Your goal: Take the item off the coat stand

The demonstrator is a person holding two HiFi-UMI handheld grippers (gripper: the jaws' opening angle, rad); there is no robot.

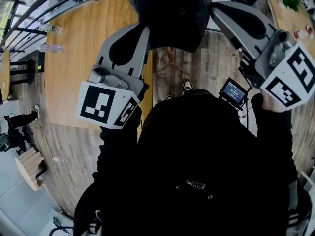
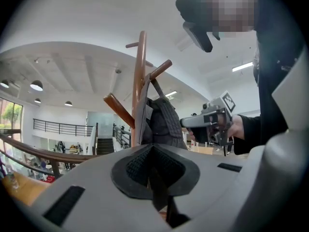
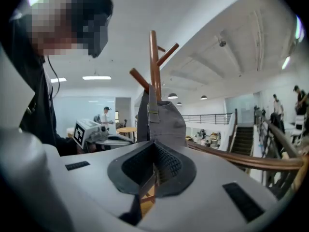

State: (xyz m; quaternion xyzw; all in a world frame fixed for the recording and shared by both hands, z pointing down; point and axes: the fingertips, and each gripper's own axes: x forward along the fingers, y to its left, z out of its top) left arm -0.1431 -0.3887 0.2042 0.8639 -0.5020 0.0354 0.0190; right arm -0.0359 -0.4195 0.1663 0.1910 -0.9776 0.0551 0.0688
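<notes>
Both tools are up at the coat stand [image 3: 153,66], one on each side of the grey fabric item [image 3: 166,122]; the item hangs against the wooden pole, below the pegs that slant upward. The left gripper [image 2: 153,149] has its jaws pressed together, with a dark strip of the item's fabric nipped between the pads; the right gripper [image 3: 153,146] is likewise closed tight, with a grey strip of fabric caught in the seam. Seen from above, the item sits as a dark mound between the two tool tips, over the stand's wooden feet [image 1: 171,59].

The long edge of a wooden table [image 1: 83,58] runs just beside the left tool; two bottles [image 1: 50,47] stand near its far edge, well apart from the work. A curved wooden handrail [image 3: 270,161] passes off to the right side of the stand. Plank floor [image 1: 221,63] lies open between the table and the right tool.
</notes>
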